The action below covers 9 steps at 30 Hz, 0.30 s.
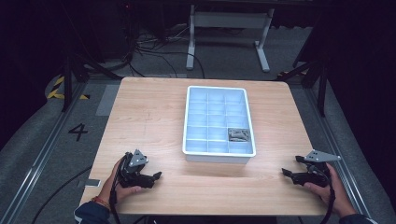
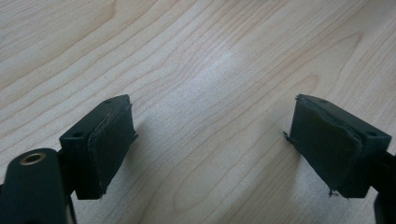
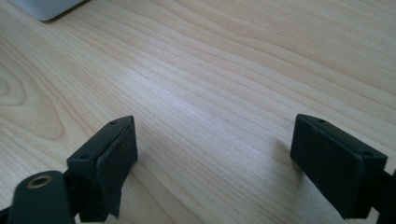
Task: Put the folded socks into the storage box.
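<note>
High view: white divided tray (image 1: 218,151) runs lengthwise away from the person; both claws, left claw (image 1: 158,175) and right claw (image 1: 285,172), gape empty.

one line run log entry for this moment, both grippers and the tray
left gripper: open, empty, over table | right gripper: open, empty, over table | white plastic divided tray: mid-table, grey parts in one right-column compartment

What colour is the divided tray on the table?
The divided tray is white, faintly bluish inside, with grey pieces in one compartment. The high view shows it best.
</note>
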Motion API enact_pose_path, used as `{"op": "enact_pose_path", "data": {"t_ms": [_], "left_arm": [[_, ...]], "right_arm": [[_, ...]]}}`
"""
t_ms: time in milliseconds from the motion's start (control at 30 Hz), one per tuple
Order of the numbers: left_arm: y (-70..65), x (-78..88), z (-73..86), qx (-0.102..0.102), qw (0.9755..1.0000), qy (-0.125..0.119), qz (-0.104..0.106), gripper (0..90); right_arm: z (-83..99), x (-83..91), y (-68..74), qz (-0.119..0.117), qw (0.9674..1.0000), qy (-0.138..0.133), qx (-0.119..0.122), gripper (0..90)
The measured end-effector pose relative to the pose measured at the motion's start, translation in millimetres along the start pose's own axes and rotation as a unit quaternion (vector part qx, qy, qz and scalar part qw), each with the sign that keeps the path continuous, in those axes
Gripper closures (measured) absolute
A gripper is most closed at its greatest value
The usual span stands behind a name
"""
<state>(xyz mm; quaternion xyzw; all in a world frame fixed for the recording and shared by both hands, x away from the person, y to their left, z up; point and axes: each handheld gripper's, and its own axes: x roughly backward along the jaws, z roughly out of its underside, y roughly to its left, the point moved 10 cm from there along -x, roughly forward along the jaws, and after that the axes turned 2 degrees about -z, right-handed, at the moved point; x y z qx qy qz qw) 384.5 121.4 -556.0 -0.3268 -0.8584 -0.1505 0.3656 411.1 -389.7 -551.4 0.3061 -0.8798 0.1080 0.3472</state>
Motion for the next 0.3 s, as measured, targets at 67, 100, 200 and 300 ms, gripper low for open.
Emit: {"op": "enact_pose_path", "data": {"t_ms": [67,100,200,300], "left_arm": [[0.0,0.1,0.0,0.0,1.0,0.0,0.0,14.3],[0.0,0.1,0.0,0.0,1.0,0.0,0.0,14.3],[0.1,0.0,0.0,-0.001,1.0,0.0,0.0,14.3],[0.0,0.0,0.0,0.0,1.0,0.0,0.0,14.2]], "right_arm": [[-0.2,-0.1,-0.4,0.0,1.0,-0.001,0.0,15.3],[-0.2,-0.1,-0.4,0.0,1.0,-0.001,-0.001,15.3],[-0.2,-0.1,-0.4,0.0,1.0,-0.001,-0.001,15.3],[-0.2,-0.2,-0.5,0.0,1.0,-0.001,-0.001,15.1]]}}
